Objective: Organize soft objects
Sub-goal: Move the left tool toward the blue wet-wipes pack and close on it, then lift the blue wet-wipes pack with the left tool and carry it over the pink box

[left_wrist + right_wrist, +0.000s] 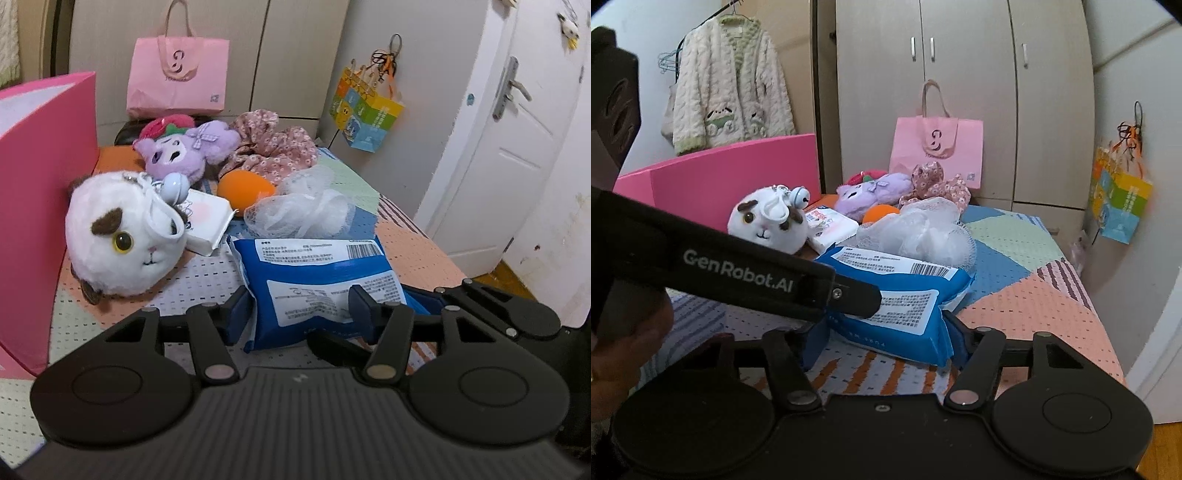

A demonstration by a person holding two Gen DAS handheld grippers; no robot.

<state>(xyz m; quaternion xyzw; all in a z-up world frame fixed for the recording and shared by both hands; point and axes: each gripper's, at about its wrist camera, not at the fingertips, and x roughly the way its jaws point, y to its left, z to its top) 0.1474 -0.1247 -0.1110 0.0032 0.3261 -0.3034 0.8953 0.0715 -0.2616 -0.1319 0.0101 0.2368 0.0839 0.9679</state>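
Note:
A blue wet-wipes pack [314,284] [897,302] lies on the patterned table mat. My left gripper [301,310] has its fingers on both sides of the pack, pressing into it. My right gripper [886,341] also straddles the pack's near end, with the left gripper's arm [738,269] crossing above. Behind lie a white plush cat head [122,236] [768,221], a purple plush [188,149] [871,194], a white tissue pack [207,221] [831,223], an orange sponge [245,188], a white mesh bath pouf [306,206] [923,232] and floral cloth [273,144] [938,184].
A pink open box [40,184] [731,184] stands at the left. A pink tote bag [177,77] [936,147] leans on the wardrobe behind. A colourful paper bag [365,110] [1119,199] hangs at the right. The table's right edge [1100,314] drops off near a white door [517,129].

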